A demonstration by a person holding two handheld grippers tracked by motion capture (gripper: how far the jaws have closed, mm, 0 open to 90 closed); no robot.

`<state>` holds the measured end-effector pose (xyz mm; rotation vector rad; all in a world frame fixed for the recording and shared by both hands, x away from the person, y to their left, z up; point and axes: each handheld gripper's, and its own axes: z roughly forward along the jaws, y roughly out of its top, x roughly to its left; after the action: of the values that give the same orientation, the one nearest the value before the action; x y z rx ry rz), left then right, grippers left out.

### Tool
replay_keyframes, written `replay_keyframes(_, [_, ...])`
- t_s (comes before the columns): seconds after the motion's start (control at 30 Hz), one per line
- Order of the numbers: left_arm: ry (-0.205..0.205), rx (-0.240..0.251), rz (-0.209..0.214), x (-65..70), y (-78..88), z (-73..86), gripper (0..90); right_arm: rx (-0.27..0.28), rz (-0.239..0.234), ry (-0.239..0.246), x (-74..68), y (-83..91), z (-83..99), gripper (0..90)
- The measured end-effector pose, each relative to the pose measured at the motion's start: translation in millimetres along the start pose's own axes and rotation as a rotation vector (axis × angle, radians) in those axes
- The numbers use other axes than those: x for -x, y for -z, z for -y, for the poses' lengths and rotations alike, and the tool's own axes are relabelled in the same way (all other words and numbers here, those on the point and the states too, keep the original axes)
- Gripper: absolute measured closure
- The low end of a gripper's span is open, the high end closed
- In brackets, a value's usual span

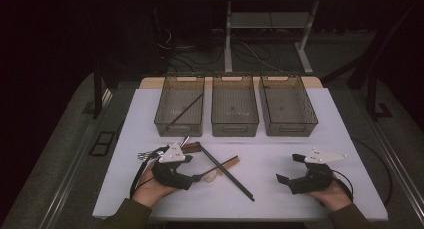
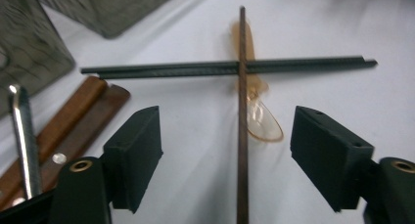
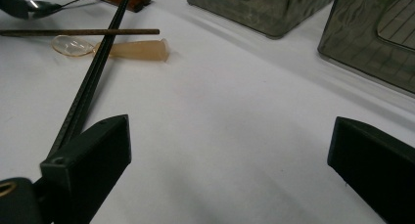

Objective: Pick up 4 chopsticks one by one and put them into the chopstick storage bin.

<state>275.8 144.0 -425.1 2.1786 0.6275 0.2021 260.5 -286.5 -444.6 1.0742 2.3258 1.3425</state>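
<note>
Lab: cables under bare workbench

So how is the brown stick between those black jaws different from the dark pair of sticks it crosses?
The brown chopstick is a single thin rod; the black chopsticks are two lying side by side. The brown one runs between the left gripper's open jaws; the black pair lies beyond them, crosswise. Both rest on the white table, over a clear plastic spoon.

Three grey bins stand in a row. Two black chopsticks lie paired, one brown chopstick crosses them (over one clear plastic spoon), plus two wooden-handled utensils.
</note>
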Motion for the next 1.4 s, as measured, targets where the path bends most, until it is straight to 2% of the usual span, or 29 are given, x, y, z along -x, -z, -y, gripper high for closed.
replay_keyframes(0.17, [0.001, -0.036, 0.004, 2.0, -2.9, 2.8, 40.3, 0.002, 0.005, -0.003, 0.1, 1.2, 0.2, 2.2])
replay_keyframes(0.23, [0.001, -0.064, 0.013, 0.9, -5.0, 3.8, 44.5, 0.0, 0.006, 0.001, -0.2, 1.0, 0.1, 2.1])
replay_keyframes(0.33, [-0.009, -0.086, 0.031, 1.5, -7.3, 5.5, 52.0, 0.0, 0.005, 0.001, -0.6, 1.1, 0.1, 2.1])
replay_keyframes(0.5, [-0.051, -0.128, 0.042, 2.0, -11.4, 6.4, 60.1, 0.0, 0.007, 0.0, -0.3, 0.6, 0.1, 2.1])
replay_keyframes(0.57, [-0.048, -0.136, 0.043, 3.7, -12.8, 6.5, 63.7, 0.0, 0.008, 0.0, -0.4, 0.7, 0.1, 2.1])
replay_keyframes(0.87, [-0.074, -0.176, 0.034, 4.0, -16.9, 6.6, 72.3, -0.001, 0.005, 0.003, -0.6, 0.2, 0.1, 2.1])
replay_keyframes(1.1, [-0.069, -0.179, 0.025, 4.3, -17.7, 6.8, 76.3, -0.001, 0.005, 0.003, -0.6, 0.2, 0.1, 2.1])
replay_keyframes(1.4, [-0.061, -0.187, 0.036, 3.7, -18.2, 5.8, 82.9, -0.002, 0.004, 0.002, -0.8, 0.2, 0.1, 2.2])
